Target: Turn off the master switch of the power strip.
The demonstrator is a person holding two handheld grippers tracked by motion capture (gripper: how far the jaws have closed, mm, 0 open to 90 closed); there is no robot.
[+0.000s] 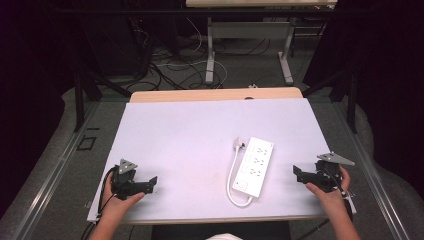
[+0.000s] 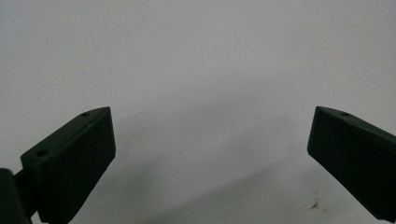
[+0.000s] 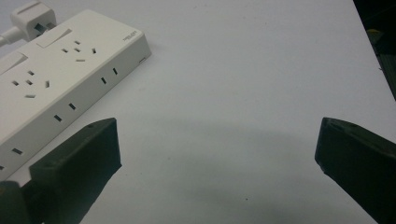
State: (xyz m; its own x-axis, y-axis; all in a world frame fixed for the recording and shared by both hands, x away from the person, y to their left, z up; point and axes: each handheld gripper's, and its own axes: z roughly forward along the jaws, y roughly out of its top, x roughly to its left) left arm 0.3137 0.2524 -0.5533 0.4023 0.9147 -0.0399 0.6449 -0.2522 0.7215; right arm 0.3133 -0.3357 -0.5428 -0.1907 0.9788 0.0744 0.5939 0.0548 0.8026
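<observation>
A pale lilac-white table (image 1: 200, 135) stood in a dark room, with a tangle of cables (image 1: 165, 70) on the grey floor beyond it and the metal legs of another table (image 1: 212, 60) farther back.

In the high view, a white power strip (image 1: 255, 166) lay flat on the right half of the table, angled slightly, its white cord (image 1: 231, 182) looping down its left side and back up to a plug (image 1: 239, 142) resting just beside the strip's far end. The left gripper (image 1: 150, 184) was held in the person's left hand (image 1: 117, 202) near the front left corner of the table, well apart from the strip. The right gripper (image 1: 299, 172) was held in the right hand (image 1: 330, 192) near the right edge, closer to the strip but not touching it. Both pointed inward toward the middle of the table.

In the left gripper view, the two black jaws stood spread wide with nothing between them, above bare tabletop marked by a few small specks (image 2: 316, 204).

In the right gripper view, the jaws were likewise spread wide and empty. The power strip (image 3: 60, 79) lay beyond the left jaw, sockets facing up, with the plug (image 3: 30, 18) at its far end.
</observation>
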